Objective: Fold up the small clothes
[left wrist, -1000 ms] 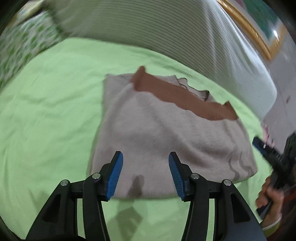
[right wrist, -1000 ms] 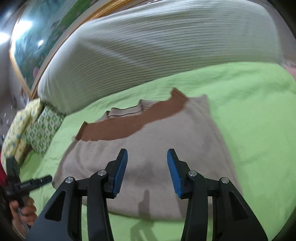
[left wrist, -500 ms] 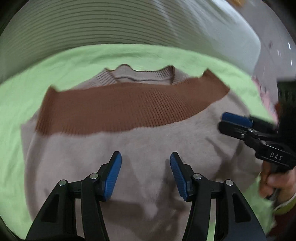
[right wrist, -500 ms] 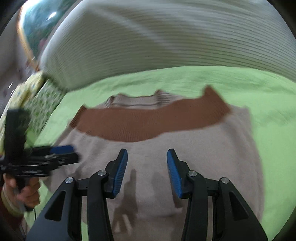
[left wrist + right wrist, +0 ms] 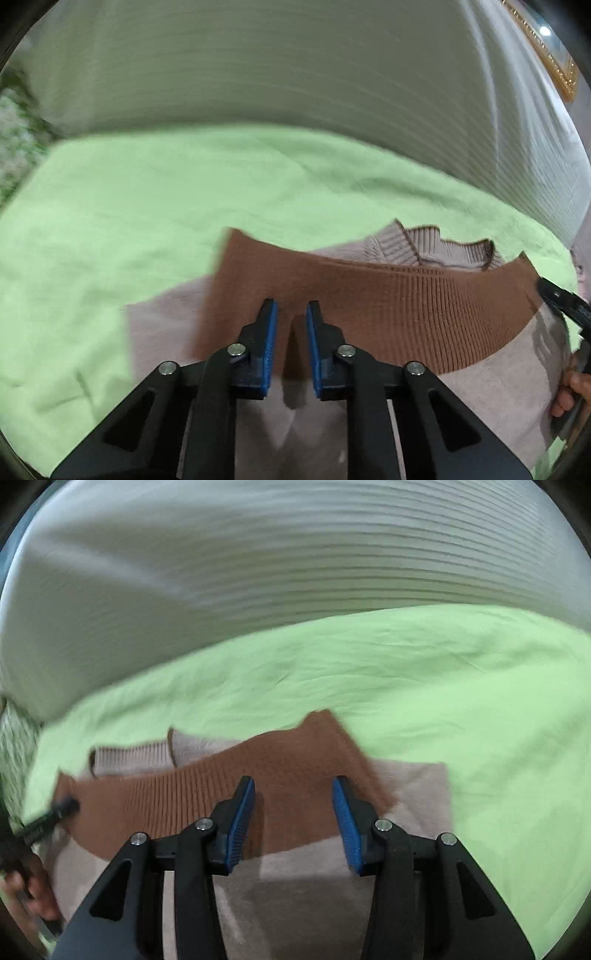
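Beige knit sweater (image 5: 487, 398) lies folded on the green bed sheet (image 5: 147, 221), brown ribbed hem band (image 5: 406, 310) turned over on top, ribbed collar (image 5: 443, 247) peeking out beyond the band.

Left hand-held gripper (image 5: 291, 347): blue pads nearly pressed together, narrow gap, sitting low over the left end of the brown band. A ridge of fabric shows in the gap; can't tell whether the pads actually pinch it.

Right hand-held gripper (image 5: 293, 819): fingers spread wide, nothing between the pads, hovering over the right end of the brown band (image 5: 258, 786), sweater body (image 5: 314, 893) below it. Contact with the cloth not clear.

Each hand-held gripper shows at the edge of the other's view: right one (image 5: 563, 302) far right of the left camera with the person's fingers (image 5: 569, 391) on it, left one (image 5: 44, 821) far left of the right camera, blurred.

Beyond the sweater: bare sheet, then a white ribbed headboard (image 5: 295, 572). Patterned pillow (image 5: 14, 746) at far left. Gold picture frame (image 5: 546, 40) top right of left view.
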{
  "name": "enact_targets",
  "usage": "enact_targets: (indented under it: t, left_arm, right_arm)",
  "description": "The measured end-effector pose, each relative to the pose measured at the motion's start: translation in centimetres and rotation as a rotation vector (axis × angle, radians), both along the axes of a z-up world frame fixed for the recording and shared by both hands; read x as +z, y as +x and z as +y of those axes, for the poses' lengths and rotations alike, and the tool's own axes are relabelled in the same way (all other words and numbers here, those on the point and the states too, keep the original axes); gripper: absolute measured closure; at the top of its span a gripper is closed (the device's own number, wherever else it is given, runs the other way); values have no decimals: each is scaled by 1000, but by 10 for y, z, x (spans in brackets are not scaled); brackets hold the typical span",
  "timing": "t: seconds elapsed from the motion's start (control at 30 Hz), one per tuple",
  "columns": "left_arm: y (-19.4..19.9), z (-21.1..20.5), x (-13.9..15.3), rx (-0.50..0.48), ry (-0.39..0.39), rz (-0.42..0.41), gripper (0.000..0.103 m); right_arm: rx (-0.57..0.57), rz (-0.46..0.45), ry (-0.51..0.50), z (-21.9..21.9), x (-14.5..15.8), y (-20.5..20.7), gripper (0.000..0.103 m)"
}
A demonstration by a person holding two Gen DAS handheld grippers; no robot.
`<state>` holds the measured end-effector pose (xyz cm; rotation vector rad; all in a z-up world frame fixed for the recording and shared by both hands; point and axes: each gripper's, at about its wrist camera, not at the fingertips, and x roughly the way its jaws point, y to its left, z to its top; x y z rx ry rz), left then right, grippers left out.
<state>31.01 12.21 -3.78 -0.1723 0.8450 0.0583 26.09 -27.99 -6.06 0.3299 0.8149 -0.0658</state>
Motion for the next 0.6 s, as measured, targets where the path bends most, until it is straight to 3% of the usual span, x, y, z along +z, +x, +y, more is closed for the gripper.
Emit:
enact_targets:
  t: [0.03, 0.07, 0.17, 0.2, 0.27, 0.33, 0.4, 0.47, 0.5, 0.6]
  left_arm:
    - [-13, 0, 7, 6, -5, -2, 67]
    - [-25, -3, 11, -21, -32, -3, 66]
    - [-58, -16, 17, -109, -74, 0, 53]
    - [-66, -21, 15, -121, -43, 19, 48]
    - [-76, -25, 1, -84, 69, 73, 48]
    - [-78, -15, -11, -30, 118, 108, 47]
    - [-82, 0, -9, 2, 75, 121, 47]
    - [-93, 8, 3, 47, 42, 123, 50]
    - [-105, 10, 11, 58, 11, 117, 48]
    - [-157, 22, 24, 149, -113, 98, 22]
  right_arm:
    - [9, -23, -30, 6, 8, -12, 57]
    - [27, -33, -31, 10, 12, -19, 57]
    - [127, -50, 40, 28, 18, -51, 56]
    - [161, -46, 41, 35, 17, -60, 55]
    - [211, -6, 29, 46, 12, -73, 51]
    - [174, 38, -81, 45, 4, -89, 51]
    - [69, 65, -204, 32, 1, -91, 51]
    - [-33, 60, -176, 10, 4, -103, 51]
    - [-73, 51, -111, -2, 8, -111, 51]
    - [-59, -4, 11, -8, 19, -136, 50]
